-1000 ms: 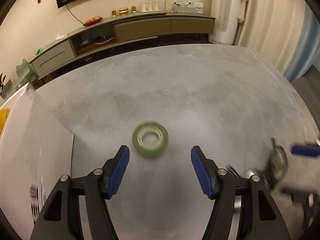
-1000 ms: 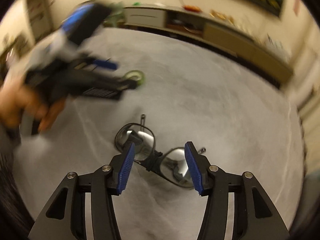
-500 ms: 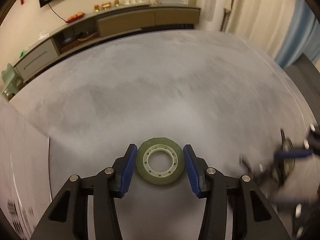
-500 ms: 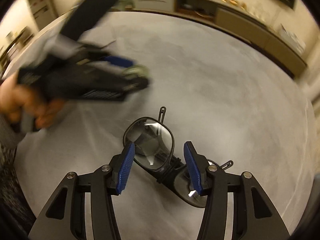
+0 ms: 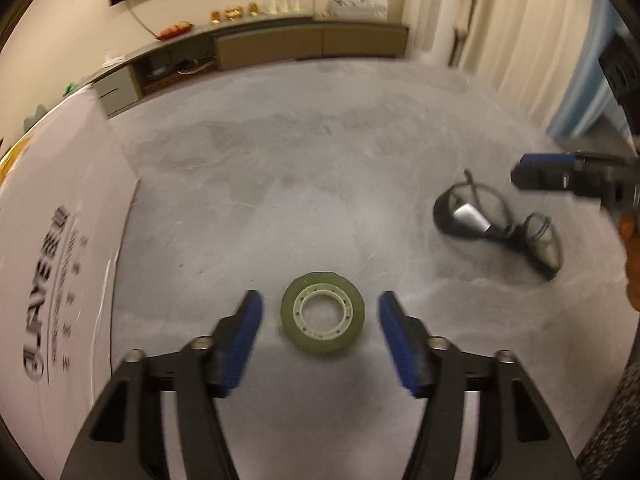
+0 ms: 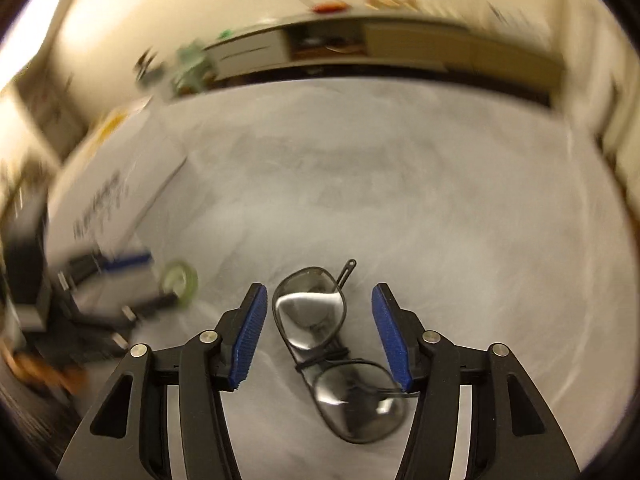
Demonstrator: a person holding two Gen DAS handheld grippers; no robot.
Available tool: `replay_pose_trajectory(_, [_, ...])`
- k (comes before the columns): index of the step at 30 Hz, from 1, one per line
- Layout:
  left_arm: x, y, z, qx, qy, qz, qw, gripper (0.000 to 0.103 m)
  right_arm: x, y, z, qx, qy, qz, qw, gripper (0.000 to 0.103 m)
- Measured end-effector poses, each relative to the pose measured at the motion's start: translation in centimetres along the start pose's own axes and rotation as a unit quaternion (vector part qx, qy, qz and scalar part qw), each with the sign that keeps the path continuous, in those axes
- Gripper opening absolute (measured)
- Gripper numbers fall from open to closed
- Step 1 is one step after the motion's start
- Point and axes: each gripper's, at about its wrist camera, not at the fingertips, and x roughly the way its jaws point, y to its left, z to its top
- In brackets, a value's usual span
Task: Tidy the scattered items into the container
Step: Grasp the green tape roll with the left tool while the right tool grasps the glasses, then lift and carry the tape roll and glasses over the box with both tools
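A grey, mottled tabletop [image 5: 320, 168] is filling both views, with a long low sideboard [image 5: 280, 44] running along the cream wall behind its far edge and pale curtains [image 5: 500, 32] hanging past its far right corner. A white box [image 5: 60, 240] with dark printed lettering is standing along the left edge of the tabletop.

The left gripper [image 5: 320, 320] is hovering low over the near part of the tabletop, its blue-padded fingers [image 5: 246, 336] spread wide on either side of a green tape roll [image 5: 323, 323], which is lying flat between them with a gap on each side. The right gripper [image 6: 316, 330] is likewise reaching forward and slightly downward, its fingers [image 6: 249, 332] standing apart around a pair of dark-framed glasses [image 6: 320, 340]; the glasses are lying on the tabletop toward its right edge, one lens between the pads and the other nearer the camera, and contact with the right pad cannot be made out. Both tape roll and glasses are resting on the tabletop, outside the box. A hand [image 5: 630, 256] is showing at the right edge of the left view.
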Motion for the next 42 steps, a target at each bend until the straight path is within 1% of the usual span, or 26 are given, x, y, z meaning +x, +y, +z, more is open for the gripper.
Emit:
replay_pose_trajectory(1, [-0.1, -0.1, 0.0, 0.002, -0.002, 0.0, 1.0, 0.067, 0.6, 0.9, -0.3, -0.034, 0.012, -0.012, 0.999, 0.058])
replay_pose_trajectory(2, [-0.2, -0.3, 0.0, 0.006, -0.001, 0.003, 1.0, 0.067, 1.2, 1.6, -0.7, -0.054, 0.023, -0.017, 0.998, 0.058])
replay_pose_trajectory(5, [0.6, -0.7, -0.2, 0.019, 0.007, 0.02, 0.9996, 0.071, 2.5, 2.9, -1.9, -0.099, 0.048, -0.029, 0.993, 0.058])
replay_pose_trajectory(7, [1.4, -1.0, -0.4, 0.02, 0.016, 0.023, 0.9994, 0.072, 3.2, 3.3, -2.4, -0.116, 0.057, -0.044, 0.991, 0.058])
replay_pose_trajectory(9, [2.0, -0.9, -0.6, 0.014, 0.019, 0.023, 0.9995, 0.072, 3.8, 3.1, -2.5, -0.116, 0.061, -0.051, 0.99, 0.058])
replay_pose_trajectory(10, [2.2, -0.8, -0.5, 0.006, 0.016, 0.017, 0.9997, 0.072, 4.2, 3.0, -2.5, -0.11, 0.065, -0.051, 0.991, 0.058])
replay_pose_trajectory(11, [2.3, -0.8, -0.3, 0.005, 0.012, 0.017, 0.9998, 0.071, 4.2, 2.7, -2.7, -0.099, 0.07, -0.049, 0.991, 0.057])
replay_pose_trajectory(12, [2.3, -0.8, -0.1, 0.007, 0.01, 0.016, 0.9998, 0.064, 4.3, 2.4, -2.7, -0.089, 0.074, -0.047, 0.992, 0.053])
replay_pose_trajectory(13, [2.3, -0.8, 0.2, 0.01, 0.006, 0.012, 0.9999, 0.049, 4.4, 2.2, -2.6, -0.083, 0.077, -0.049, 0.992, 0.044])
replay_pose_trajectory(14, [2.3, -0.7, 0.4, 0.009, 0.01, 0.007, 0.9999, 0.049, 4.2, 2.0, -2.6, -0.076, 0.078, -0.047, 0.993, 0.043])
replay_pose_trajectory(18, [1.6, -0.1, 0.9, -0.008, 0.005, 0.003, 1.0, 0.048, 2.9, 1.8, -1.7, -0.049, 0.06, -0.037, 0.996, 0.04])
replay_pose_trajectory(20, [0.8, -0.3, 1.2, -0.009, -0.005, 0.005, 0.9999, 0.048, 2.1, 1.9, -1.3, -0.035, 0.047, -0.03, 0.998, 0.039])
replay_pose_trajectory(24, [-1.1, -0.9, 1.6, 0.01, -0.035, 0.032, 0.9988, 0.048, 1.1, 2.4, -0.7, -0.016, 0.028, -0.02, 0.999, 0.037])
replay_pose_trajectory(27, [-2.3, -1.0, 1.9, 0.013, -0.049, 0.038, 0.998, 0.048, 0.9, 2.9, -0.7, -0.007, 0.022, -0.022, 0.999, 0.037])
replay_pose_trajectory(31, [-3.5, -0.9, 2.2, 0.011, -0.059, 0.036, 0.9976, 0.048, 0.4, 3.7, -0.7, 0.003, 0.011, -0.026, 1.0, 0.036])
replay_pose_trajectory(34, [-4.5, -0.8, 2.4, 0.008, -0.07, 0.03, 0.9971, 0.048, -0.2, 4.2, -0.3, 0.015, -0.005, -0.023, 1.0, 0.035])
replay_pose_trajectory(37, [-5.6, -0.8, 2.6, 0.005, -0.083, 0.022, 0.9963, 0.048, -1.1, 4.6, -0.5, 0.035, -0.02, -0.019, 0.999, 0.035])
replay_pose_trajectory(42, [-7.1, -0.7, 2.7, 0.002, -0.097, 0.01, 0.9952, 0.048, -2.9, 6.0, -0.7, 0.05, -0.048, -0.012, 0.998, 0.035])
